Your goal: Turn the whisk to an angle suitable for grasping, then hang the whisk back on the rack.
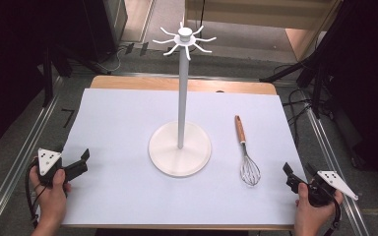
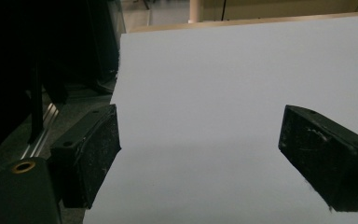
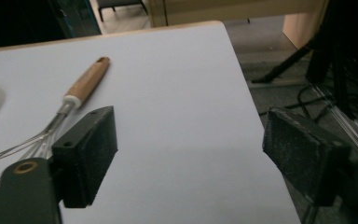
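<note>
A white sheet covers most of the wooden table, whose bare wood shows as a strip along the far edge. Near the middle stands a white mug tree: a round base, a tall thin post, and a crown of curved hooks at the top. To its right lies a wire whisk with a wooden handle, the handle pointing away from the person and the wire head toward the near edge, apart from the stand's base.

The left gripper is held in the left hand at the sheet's near left corner, its fingers spread with nothing between them; in the left gripper view bare white sheet lies ahead of them, with the sheet's left edge and a metal rail just beyond. The right gripper, held in the right hand, sits at the near right corner, its fingers likewise spread and empty. In the right gripper view the whisk lies just left of the left finger, and the sheet's right edge runs under the right finger, with floor and cables past it.

Open sheet lies between the left gripper and the stand's base, and across the near edge between the two hands. No writing can be read on anything.
</note>
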### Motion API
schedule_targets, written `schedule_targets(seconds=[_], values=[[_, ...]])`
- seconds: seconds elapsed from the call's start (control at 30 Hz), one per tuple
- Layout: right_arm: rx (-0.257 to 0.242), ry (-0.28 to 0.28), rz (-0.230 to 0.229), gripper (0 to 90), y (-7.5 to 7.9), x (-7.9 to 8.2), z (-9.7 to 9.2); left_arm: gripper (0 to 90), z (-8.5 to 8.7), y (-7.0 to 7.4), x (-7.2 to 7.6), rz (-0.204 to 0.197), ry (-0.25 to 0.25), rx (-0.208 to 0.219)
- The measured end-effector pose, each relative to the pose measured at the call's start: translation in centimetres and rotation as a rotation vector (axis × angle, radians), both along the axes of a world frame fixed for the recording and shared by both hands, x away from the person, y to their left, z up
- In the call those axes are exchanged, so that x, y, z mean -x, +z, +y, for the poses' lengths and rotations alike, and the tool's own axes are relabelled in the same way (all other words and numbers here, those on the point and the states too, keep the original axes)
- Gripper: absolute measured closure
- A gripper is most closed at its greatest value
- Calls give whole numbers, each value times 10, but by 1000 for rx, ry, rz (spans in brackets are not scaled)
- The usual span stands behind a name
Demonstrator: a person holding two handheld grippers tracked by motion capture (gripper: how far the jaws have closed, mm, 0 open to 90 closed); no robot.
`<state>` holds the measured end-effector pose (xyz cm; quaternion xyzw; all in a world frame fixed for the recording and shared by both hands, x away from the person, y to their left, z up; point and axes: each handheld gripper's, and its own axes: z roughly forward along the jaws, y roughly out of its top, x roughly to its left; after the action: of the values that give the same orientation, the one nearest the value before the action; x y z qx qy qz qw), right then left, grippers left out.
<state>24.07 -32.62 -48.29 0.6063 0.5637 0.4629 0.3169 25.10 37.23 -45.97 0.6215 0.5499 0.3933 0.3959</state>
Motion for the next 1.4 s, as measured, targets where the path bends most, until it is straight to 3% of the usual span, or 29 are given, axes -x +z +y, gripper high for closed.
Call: schedule_targets(seconds=[0.13, 0.2, 0.23, 0.27, 0.3, 0.33, 0.4, 0.43, 0.47, 0.53, 0.57, 0.6, 0.67, 0.7, 0.8, 1.07, 1.17, 1.33, 1.4], values=[[55, 7, 48, 315, 2, -9, 3, 135, -1, 0, 0, -1, -1, -7], [93, 56, 68, 371, 5, -14, 3, 136, -2, 0, 0, -3, -2, -16], [86, 94, 86, 378, 7, -17, 3, 136, -2, 0, 0, -2, -2, -19], [86, 94, 86, 378, 7, -17, 3, 136, -2, 0, 0, -2, -2, -19], [71, 167, 125, 395, 12, -20, 3, 136, -3, 0, 0, 0, -3, -29], [77, 196, 144, 409, 15, -22, 3, 137, -3, 0, 0, 0, -4, -30], [117, 210, 197, 418, 22, -26, 6, 137, -3, 0, 0, -1, -3, -29], [117, 210, 197, 418, 22, -26, 6, 137, -3, 0, 0, -1, -3, -29], [141, 229, 267, 351, 26, -33, 8, 137, -3, 0, 0, -1, -3, -29], [143, 278, 363, 285, 29, -44, 13, 137, -3, 0, 0, -1, -3, -33], [143, 278, 363, 285, 29, -44, 13, 137, -3, 0, 0, -1, -3, -33], [147, 302, 404, 235, 32, -53, 15, 137, -3, 0, 0, -3, -5, -34], [174, 296, 473, 132, 34, -63, 22, 137, -3, 0, 0, -3, -4, -31], [198, 297, 508, 144, 35, -69, 26, 137, -3, 0, 0, -3, -4, -30], [198, 294, 566, 144, 37, -80, 33, 137, -3, 0, 1, -7, -5, -27], [157, 308, 606, 182, 53, -100, 44, 138, -3, 0, 0, -4, -5, -31], [170, 313, 599, 182, 55, -108, 47, 138, -3, 0, 0, -4, -5, -32], [129, 344, 603, 241, 58, -118, 53, 138, -3, 0, 0, -3, -5, -34], [124, 351, 629, 294, 60, -126, 60, 138, -3, 0, 0, -4, -5, -33]])
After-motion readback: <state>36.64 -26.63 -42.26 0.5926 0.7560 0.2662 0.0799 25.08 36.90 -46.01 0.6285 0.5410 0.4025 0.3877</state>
